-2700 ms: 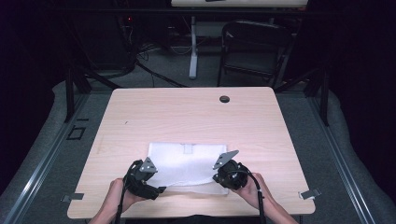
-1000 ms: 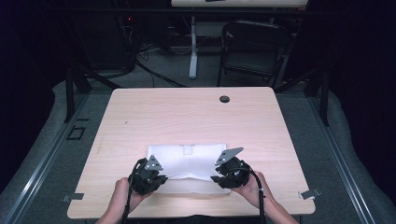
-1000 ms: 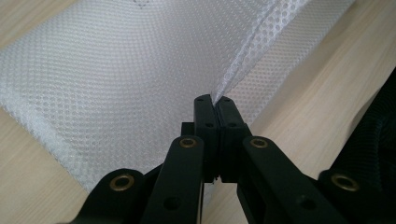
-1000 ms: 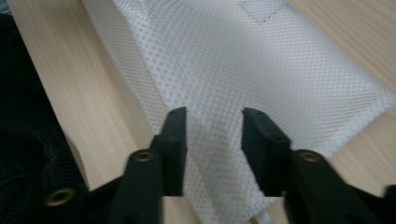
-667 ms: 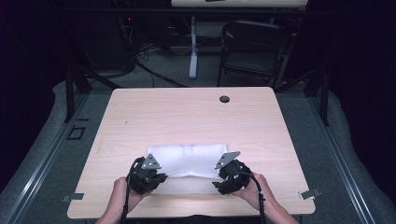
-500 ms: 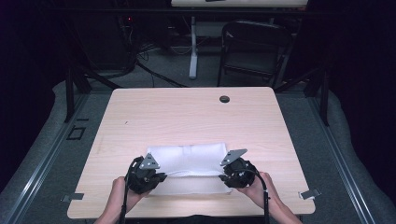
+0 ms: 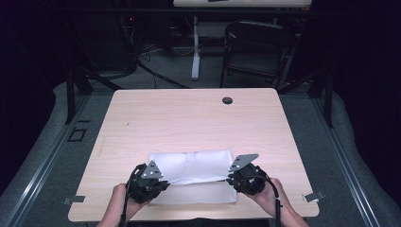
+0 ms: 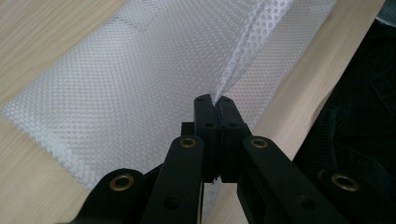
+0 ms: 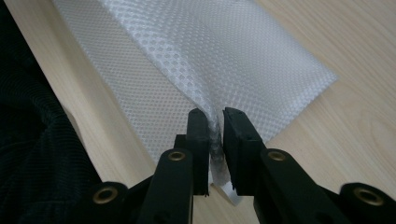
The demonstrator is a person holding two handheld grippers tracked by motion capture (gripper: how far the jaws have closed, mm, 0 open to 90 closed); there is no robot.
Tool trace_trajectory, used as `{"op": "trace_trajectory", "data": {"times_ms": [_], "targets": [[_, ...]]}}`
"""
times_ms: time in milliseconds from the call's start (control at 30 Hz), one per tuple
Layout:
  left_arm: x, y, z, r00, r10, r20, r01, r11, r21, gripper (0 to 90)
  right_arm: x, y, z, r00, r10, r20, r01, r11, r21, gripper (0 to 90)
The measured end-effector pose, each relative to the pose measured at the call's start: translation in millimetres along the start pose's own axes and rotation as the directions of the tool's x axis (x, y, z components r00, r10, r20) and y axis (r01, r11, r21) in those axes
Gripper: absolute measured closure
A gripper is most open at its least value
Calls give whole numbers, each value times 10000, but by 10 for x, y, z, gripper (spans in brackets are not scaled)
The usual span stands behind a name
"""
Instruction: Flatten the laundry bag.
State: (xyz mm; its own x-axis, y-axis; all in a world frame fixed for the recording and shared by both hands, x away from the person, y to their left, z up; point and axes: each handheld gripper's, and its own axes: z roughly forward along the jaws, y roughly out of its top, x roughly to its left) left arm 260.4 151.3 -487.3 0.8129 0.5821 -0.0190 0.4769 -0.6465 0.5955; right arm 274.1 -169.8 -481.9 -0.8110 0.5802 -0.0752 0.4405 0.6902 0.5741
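Pinching white mesh cloth [image 7: 194, 176] w/ both left gripper [image 7: 144, 182] & right gripper [image 7: 244, 176], pale wood table [image 7: 189, 123], dark room.

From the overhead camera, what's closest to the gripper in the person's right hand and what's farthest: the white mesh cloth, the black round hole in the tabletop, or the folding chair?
1. Cloth: pinched in the right gripper, near table edge.
2. Hole: far side of the tabletop.
3. Chair: on the floor beyond the table.
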Motion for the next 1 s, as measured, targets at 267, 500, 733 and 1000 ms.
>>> {"op": "trace_trajectory", "data": {"times_ms": [267,500,733,1000], "targets": [[70,98,-105,9998,11,-210,-21,9988,-488,894,-39,12,-48,9995,304,34,-302,9988,-397,877],[123,97,-116,9999,116,12,-115,9982,-581,750,-123,151,-193,9969,774,-147,-785,9913,-1057,883],[114,77,-67,9999,35,-147,-44,9981,-609,459,-181,317,-258,9956,924,-138,-934,9860,-1382,885],[107,21,-43,9995,-192,-260,173,9975,-691,314,-225,426,-229,9946,1035,-126,-1042,9834,-1488,885]]}}
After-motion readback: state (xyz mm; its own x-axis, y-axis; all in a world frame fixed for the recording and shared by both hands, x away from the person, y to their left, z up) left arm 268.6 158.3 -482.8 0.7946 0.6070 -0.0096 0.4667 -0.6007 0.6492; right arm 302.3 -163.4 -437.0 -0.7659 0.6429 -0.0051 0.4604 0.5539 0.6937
